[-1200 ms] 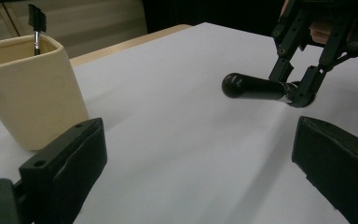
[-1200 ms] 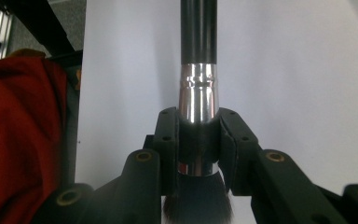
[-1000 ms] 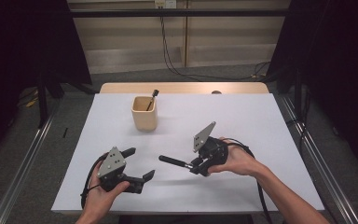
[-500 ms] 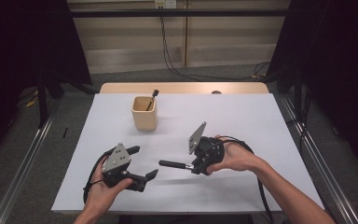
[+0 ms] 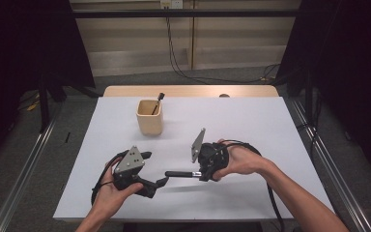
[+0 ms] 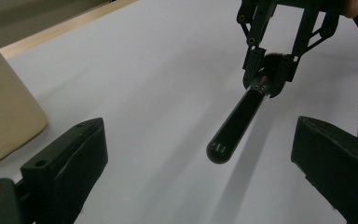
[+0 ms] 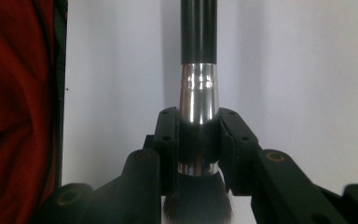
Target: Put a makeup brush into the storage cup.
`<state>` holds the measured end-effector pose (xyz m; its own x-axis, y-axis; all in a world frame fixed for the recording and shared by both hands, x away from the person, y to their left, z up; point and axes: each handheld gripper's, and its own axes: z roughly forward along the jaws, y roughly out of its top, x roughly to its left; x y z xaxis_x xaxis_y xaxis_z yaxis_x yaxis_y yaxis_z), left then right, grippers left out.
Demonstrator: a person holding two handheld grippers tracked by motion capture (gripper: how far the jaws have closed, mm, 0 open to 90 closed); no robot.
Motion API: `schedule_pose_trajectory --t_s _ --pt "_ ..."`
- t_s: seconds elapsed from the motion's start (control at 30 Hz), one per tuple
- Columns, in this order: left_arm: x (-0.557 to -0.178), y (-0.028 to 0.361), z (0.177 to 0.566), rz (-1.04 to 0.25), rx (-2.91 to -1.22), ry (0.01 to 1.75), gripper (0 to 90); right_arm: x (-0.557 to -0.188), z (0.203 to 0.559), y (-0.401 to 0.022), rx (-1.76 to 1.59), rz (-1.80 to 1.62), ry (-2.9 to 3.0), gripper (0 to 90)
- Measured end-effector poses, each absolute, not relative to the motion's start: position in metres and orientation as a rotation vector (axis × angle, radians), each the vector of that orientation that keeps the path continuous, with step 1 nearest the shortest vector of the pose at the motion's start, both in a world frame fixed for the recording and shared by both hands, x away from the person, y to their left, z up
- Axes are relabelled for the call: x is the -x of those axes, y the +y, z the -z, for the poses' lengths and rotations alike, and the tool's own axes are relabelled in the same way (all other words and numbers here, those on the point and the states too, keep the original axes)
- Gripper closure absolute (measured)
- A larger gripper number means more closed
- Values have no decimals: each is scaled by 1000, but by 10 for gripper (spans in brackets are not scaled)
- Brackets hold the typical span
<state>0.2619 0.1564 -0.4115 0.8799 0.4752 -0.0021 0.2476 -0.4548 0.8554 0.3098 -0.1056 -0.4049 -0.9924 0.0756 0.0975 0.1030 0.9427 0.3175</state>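
- The left hand (image 5: 108, 186) comes in from the near edge, palm wrapped around the left claw (image 5: 155, 169), which lies low over the near-left part of the table (image 5: 270, 125) and points right.
- The left claw's two black jaws stand wide apart with nothing between them; in the left gripper view the brush handle's rounded end hangs in front of the gap, apart from both jaws.
- The cup (image 5: 149, 117), a cream one, stands on the far-left middle of the table, well apart from both hands, with a thin dark stick (image 5: 157, 102) leaning out of it.
- The brush (image 5: 179, 173) is level above the near middle of the table, handle pointing left toward the left claw.
- It has a glossy black handle (image 6: 237, 123), a shiny silver collar (image 7: 198, 95) and dark bristles (image 7: 196, 198).
- The right claw (image 5: 199, 174) points left and is clamped on the silver collar, bristles behind the jaws and handle out in front.
- The right hand (image 5: 239, 162) reaches in from the near right, forearm slanting across the corner, grey plate tilted up.
- Bare white table lies open to the far right and along the near edge; a wooden strip runs along the far edge.
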Motion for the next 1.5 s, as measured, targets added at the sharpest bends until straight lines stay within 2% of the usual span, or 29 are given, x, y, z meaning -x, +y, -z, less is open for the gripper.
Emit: schedule_pose_trajectory --t_s 0.3,0.73,0.9,1.2,1.5 --pt "-269 150 406 -241 -2123 502 40 -311 404 -104 112 433 -3027 712" --pt "-283 139 404 -76 -2250 473 49 -315 404 -100 77 381 -3034 712" --pt "-287 135 402 -69 -2296 438 48 -315 403 -98 67 364 -3039 712" --pt "-295 124 407 17 -2404 402 49 -315 403 -94 39 338 -3044 711" --pt "-299 116 411 34 -2469 374 56 -315 404 -91 18 317 -3049 712"
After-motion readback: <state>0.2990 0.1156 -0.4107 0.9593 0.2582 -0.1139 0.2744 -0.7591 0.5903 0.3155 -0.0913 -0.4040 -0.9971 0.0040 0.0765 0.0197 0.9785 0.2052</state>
